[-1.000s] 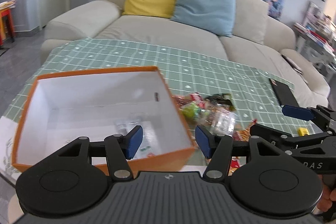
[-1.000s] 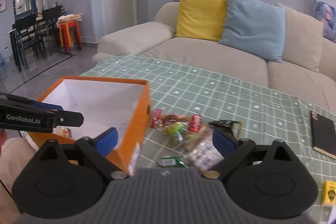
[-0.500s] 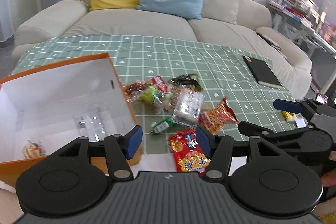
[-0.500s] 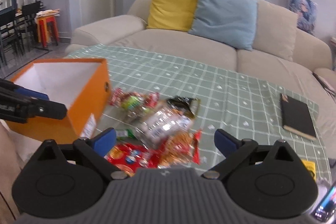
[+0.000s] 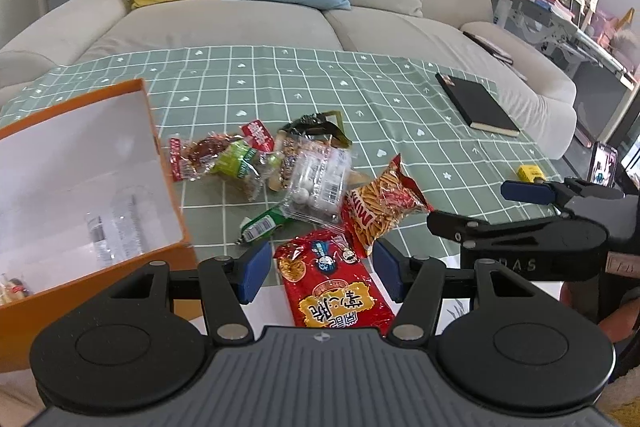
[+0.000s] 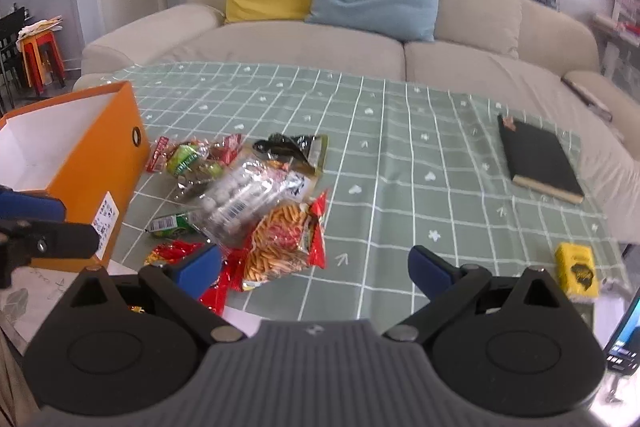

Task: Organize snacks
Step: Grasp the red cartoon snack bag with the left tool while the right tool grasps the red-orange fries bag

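A pile of snack packets lies on the green checked tablecloth (image 5: 360, 95) beside an orange box (image 5: 160, 147) (image 6: 100, 163) with a white inside. The box holds a clear packet (image 5: 116, 223) and a small snack in its near corner. My left gripper (image 5: 318, 273) is open, its blue pads either side of a red snack bag (image 5: 336, 287) at the near table edge, not pressing it. A bag of orange sticks (image 5: 380, 207) (image 6: 284, 239) lies just beyond. My right gripper (image 6: 314, 269) is open above bare cloth, right of the pile; its fingers (image 5: 524, 191) show at the left view's right edge.
A black notebook (image 6: 538, 159) lies on the cloth at the right, a small yellow box (image 6: 576, 269) near the front right edge. A beige sofa (image 6: 300, 43) with yellow and blue cushions stands behind the table. A phone screen (image 6: 624, 335) shows at far right.
Both grippers have swung right and dropped from over the orange box toward the snack pile. The left one now straddles the red bag. Both stayed open.
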Action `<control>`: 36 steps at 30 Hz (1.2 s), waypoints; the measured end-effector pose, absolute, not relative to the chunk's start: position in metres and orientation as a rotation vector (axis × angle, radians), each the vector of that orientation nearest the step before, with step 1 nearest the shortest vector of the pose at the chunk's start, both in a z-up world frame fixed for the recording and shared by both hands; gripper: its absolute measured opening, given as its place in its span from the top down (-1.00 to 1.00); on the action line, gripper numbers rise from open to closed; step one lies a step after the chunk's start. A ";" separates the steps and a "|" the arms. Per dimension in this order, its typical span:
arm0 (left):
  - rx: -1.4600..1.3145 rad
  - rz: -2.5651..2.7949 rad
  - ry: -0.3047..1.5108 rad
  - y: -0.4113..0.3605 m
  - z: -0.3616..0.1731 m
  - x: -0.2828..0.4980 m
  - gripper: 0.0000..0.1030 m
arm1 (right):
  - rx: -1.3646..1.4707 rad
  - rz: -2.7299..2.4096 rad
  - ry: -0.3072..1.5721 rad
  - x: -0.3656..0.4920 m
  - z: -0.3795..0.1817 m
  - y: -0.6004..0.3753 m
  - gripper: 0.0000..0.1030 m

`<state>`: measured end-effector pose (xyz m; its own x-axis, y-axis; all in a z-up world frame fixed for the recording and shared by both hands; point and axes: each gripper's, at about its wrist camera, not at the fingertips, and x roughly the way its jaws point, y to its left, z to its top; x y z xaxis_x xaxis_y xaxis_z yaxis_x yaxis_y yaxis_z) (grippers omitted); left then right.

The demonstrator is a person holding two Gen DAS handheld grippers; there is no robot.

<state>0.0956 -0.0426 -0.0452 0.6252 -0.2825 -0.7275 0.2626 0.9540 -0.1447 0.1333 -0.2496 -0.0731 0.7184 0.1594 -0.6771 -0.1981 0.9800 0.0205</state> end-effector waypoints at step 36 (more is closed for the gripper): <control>-0.078 -0.161 1.144 -0.082 -0.129 0.159 -0.74 | 0.004 0.285 0.908 0.203 -0.125 -0.234 -0.19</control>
